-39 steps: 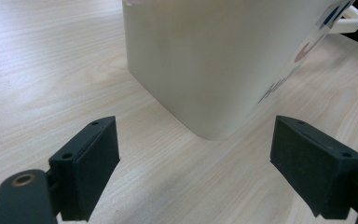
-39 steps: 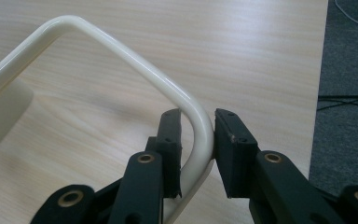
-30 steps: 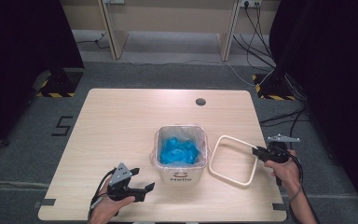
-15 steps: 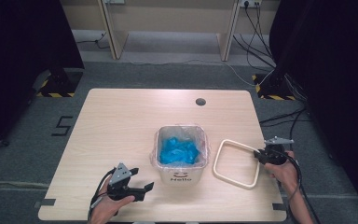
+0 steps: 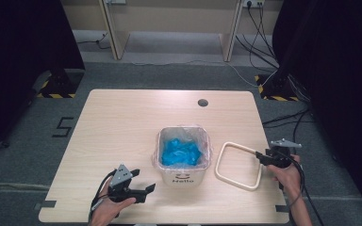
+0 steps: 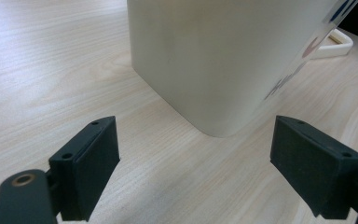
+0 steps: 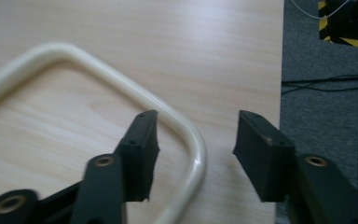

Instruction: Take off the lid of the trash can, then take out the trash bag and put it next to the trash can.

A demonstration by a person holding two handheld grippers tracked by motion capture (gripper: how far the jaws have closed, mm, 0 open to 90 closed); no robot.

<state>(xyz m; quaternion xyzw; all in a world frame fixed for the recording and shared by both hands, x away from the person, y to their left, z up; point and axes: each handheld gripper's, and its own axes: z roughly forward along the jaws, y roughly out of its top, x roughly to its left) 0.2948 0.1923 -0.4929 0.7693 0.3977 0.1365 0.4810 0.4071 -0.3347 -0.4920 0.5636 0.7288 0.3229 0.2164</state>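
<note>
Two hand-held grippers: both open, both empty.
Right hand-held gripper (image 7: 193, 154): jaws parted either side of the frame's rounded corner; not closed on it.
Left hand-held gripper (image 6: 196, 158): jaws wide apart, pointed at the near corner of the bin, touching nothing that I can see.
Frame (image 5: 238, 165): cream, rounded-square ring, glossy tube section, lying flat on the bench (image 5: 122, 122); its corner sits between the right jaws, the rest runs away ahead of them.
Bin (image 5: 184, 157): cream, printed front, clear liner folded over the rim, crumpled blue material inside; just ahead of the left jaws, beside the frame.
Risk, frame: smooth and curved, so a pinch at the corner may squirt it sideways or let it swing once lifted.
Risk, bench edge: close beside the right jaws; a nudged frame could slide off.
Risk, bin: light-looking; a push from the left jaws could shift it or pull the liner.
</note>
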